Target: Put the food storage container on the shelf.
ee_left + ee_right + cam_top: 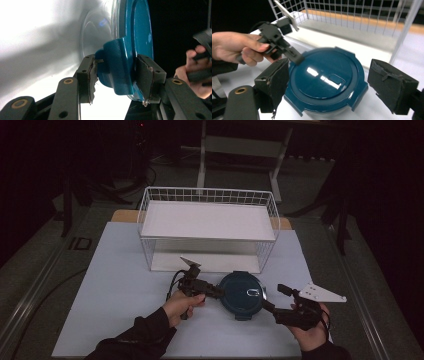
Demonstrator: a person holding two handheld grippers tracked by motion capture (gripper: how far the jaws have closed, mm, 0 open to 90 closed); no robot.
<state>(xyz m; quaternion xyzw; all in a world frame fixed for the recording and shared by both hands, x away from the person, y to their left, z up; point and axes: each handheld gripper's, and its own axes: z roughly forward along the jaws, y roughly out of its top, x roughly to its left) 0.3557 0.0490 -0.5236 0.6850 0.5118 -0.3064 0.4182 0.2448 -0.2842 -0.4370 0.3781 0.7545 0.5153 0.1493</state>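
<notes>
Round container with blue lid (241, 294) sits on white table (120, 285), just in front of wire rack (207, 227), between both hands. Left gripper (218, 292) clamped on side latch (117, 66) of lid, pads (92, 77) pressing latch from both sides; clear bowl wall visible under lid in left gripper view. Right gripper (272, 299) released, jaws spread wide, straddling near edge of container without touching. Left hand (242, 48) grips handle beside lid. Right hand (312, 330) low at table's near edge.
</notes>
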